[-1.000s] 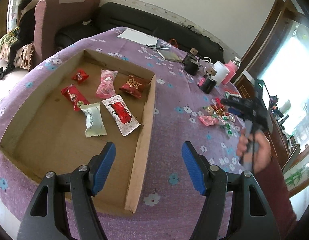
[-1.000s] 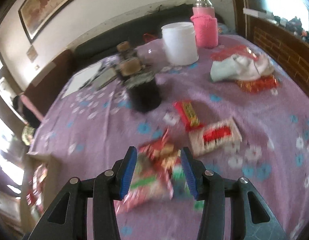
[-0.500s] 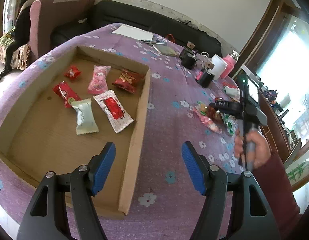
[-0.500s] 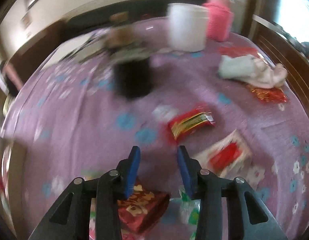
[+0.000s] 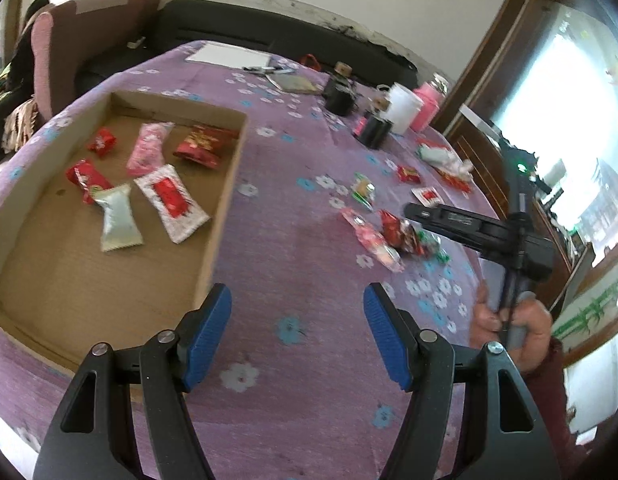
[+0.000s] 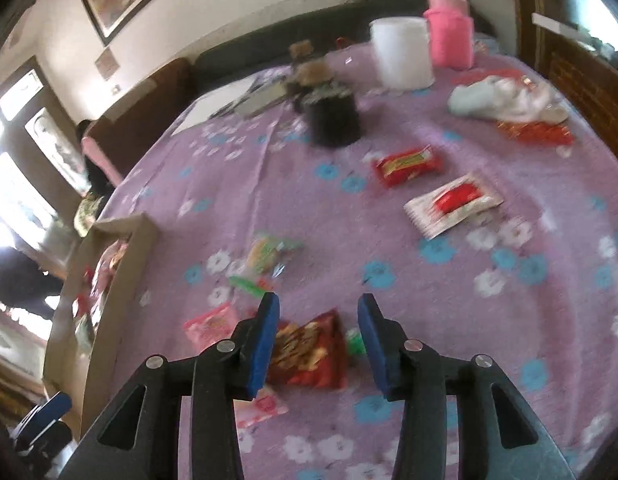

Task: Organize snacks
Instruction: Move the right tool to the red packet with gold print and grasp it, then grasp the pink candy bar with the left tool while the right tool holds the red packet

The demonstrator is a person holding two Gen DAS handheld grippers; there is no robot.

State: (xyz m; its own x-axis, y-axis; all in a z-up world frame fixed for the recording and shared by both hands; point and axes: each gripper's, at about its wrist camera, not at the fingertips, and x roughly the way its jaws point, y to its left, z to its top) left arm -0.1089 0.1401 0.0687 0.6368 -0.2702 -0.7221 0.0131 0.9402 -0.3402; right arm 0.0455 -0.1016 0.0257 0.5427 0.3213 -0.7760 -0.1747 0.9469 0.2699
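Tablecloth (image 5: 293, 248): bare purple stretch ahead of left gripper (image 5: 297, 330), spread wide, holding nothing.
Box edge (image 5: 225, 200): just forward-left.
Right gripper (image 6: 317, 340): spread, straddling red packet (image 6: 309, 352).

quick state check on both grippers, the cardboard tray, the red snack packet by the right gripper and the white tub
left gripper: open, empty, over the tablecloth beside the tray
right gripper: open, straddling the red snack packet
red snack packet: flat on the cloth, not gripped
cardboard tray: open-topped, six packets inside
white tub: upright, lid on
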